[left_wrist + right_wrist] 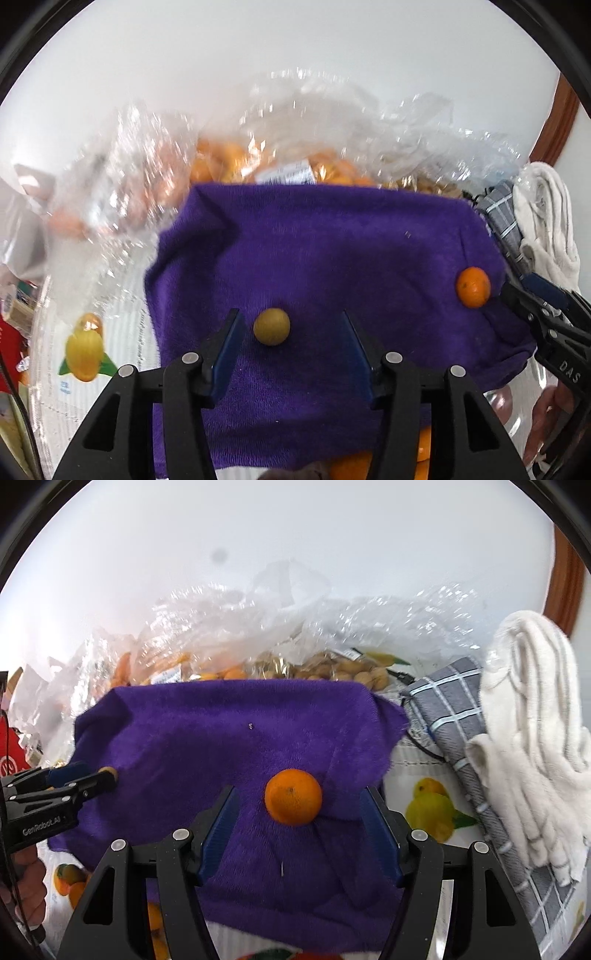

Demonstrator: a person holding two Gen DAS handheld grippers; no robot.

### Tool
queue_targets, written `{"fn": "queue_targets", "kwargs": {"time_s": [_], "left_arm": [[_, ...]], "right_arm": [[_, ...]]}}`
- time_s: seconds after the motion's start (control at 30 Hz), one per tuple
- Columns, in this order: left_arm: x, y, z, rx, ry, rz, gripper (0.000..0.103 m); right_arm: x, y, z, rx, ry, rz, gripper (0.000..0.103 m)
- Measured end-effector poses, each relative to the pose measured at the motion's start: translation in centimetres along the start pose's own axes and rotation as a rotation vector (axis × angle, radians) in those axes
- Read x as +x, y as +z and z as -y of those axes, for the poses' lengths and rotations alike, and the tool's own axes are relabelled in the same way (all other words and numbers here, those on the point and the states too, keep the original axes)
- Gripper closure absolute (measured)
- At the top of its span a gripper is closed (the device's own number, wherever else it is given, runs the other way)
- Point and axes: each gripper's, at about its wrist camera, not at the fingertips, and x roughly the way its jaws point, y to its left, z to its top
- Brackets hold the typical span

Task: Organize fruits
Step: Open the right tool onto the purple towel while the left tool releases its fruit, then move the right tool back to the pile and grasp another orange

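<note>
Over the purple towel point(207, 731), "GenRobot.AI" left gripper point(291, 334) and right gripper point(299, 808) jaws gape, empty.

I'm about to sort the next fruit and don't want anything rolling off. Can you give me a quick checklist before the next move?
1. Left gripper open and empty: ok.
2. Right gripper open and empty: ok.
3. Small yellow-green fruit resting on the purple towel, free of the fingers: ok.
4. Orange resting on the towel, untouched: ok.
5. Orange away from the towel's edge: not ok, it sits near the right edge.
6. Fruit bags behind the towel stable: cannot tell.
</note>
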Motion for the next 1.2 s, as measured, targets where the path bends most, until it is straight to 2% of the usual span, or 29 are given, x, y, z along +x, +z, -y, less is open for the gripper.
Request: {"fn": "queue_targets", "kwargs": {"time_s": [0.1,0.27,0.33,0.53,0.63,0.8,1.03,1.2], "left_arm": [[-1.9,0.1,0.3,0.000,-0.011,0.053,0.052],[-5.8,0.1,0.5,0.042,0.002,0.137,0.052],[-6.8,-0.4,-0.1,0.034,0.022,0.138,0.052],[-7.7,-3.7,-2.2,0.016,0.075,0.082,0.052],[-7.6,-5.7,-3.3,-0.012,0.097,0.039,0.052],[-8.0,-9.0,-5.2,-0.028,0.131,-0.010,0.052],[-8.7,-12.0,-7.9,-0.102,0.108,-0.044,0.052],[-9.6,-13.2,-8.2,-0.116,0.091,-0.026,0.052]], "right_arm": [[-2.2,-0.3,0.0,-0.001,-0.051,0.022,0.036],[-5.5,-1.1,-0.1,-0.003,-0.042,0.028,0.036],[-6.4,-1.9,-0.3,-0.003,-0.032,0.021,0.036],[-7.0,-5.2,-1.4,-0.015,0.004,-0.016,0.036],[-6.8,-7.1,-2.4,-0.015,0.048,-0.029,0.046],[-6.4,-9.5,-5.4,-0.085,0.104,-0.062,0.049],[-6.9,-11.4,-8.4,-0.123,0.236,-0.088,0.049],[-6.2,-12.6,-9.9,-0.146,0.246,-0.110,0.049]]}}
